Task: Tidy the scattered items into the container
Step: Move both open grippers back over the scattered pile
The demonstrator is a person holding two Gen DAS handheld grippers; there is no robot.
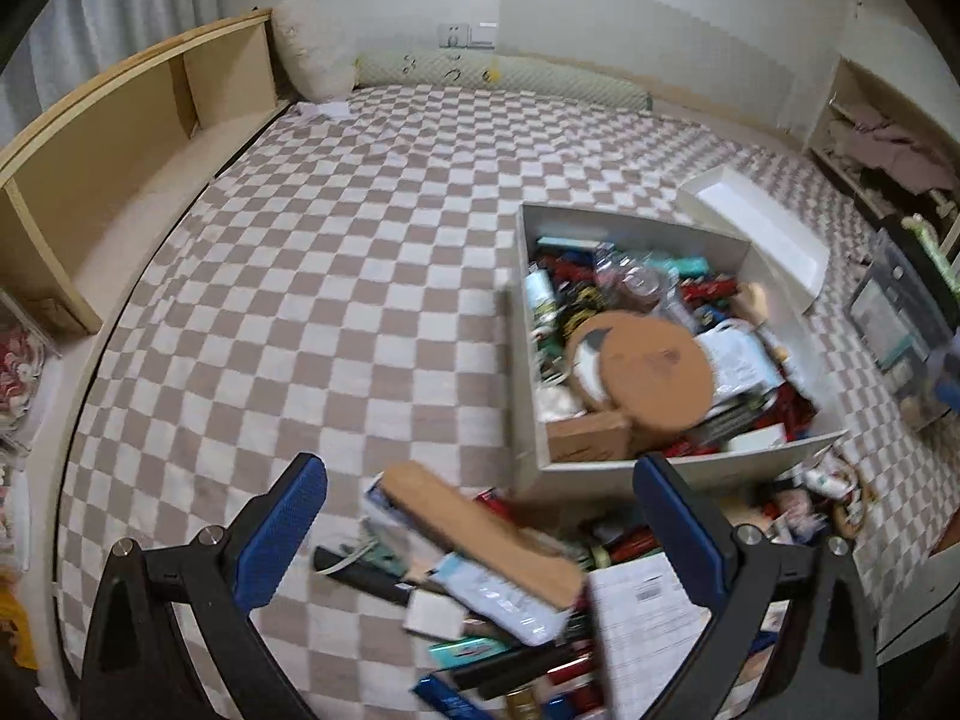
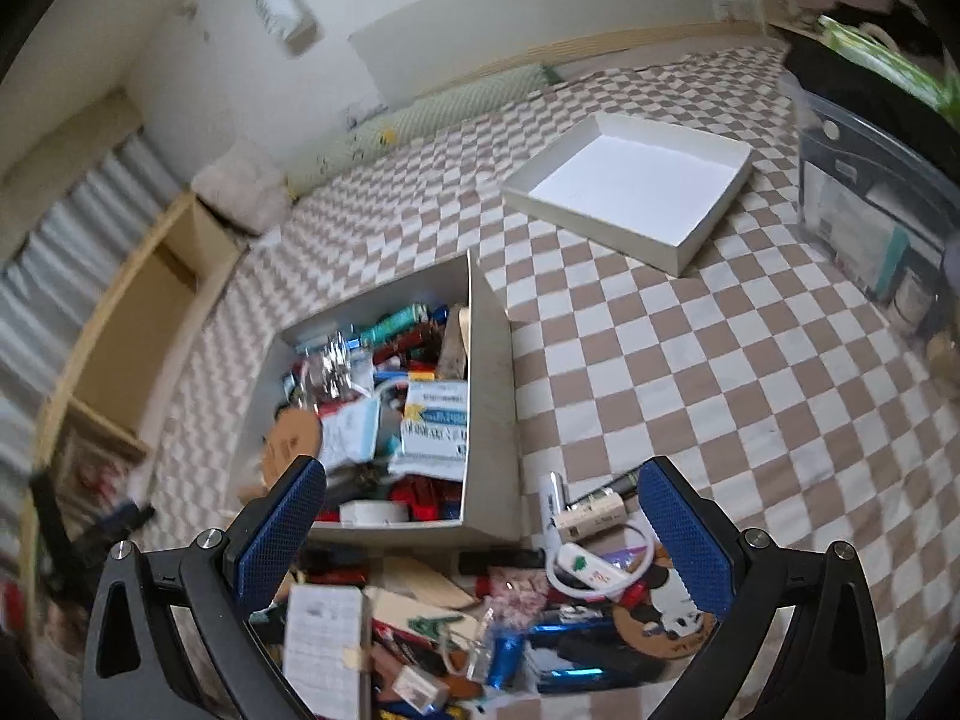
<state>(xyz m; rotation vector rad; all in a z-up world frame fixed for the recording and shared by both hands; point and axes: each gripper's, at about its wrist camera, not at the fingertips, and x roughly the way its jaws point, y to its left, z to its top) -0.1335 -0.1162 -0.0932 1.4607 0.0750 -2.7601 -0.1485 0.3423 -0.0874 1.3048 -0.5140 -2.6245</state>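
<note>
Container (image 1: 630, 228): one grey box, well filled; one white lid (image 2: 630, 180) apart; your two grippers, left (image 1: 480, 540) and right (image 2: 480, 534), spread, holding nothing

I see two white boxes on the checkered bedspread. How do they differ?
The deep box has tall walls and is crammed with packets, tubes and a cork disc; the shallow tray has low walls and holds nothing. The deep box sits close to the loose clutter pile near the fingers; the shallow tray lies farther off, on bare bedspread. Both are white, rectangular and open on top.
</note>
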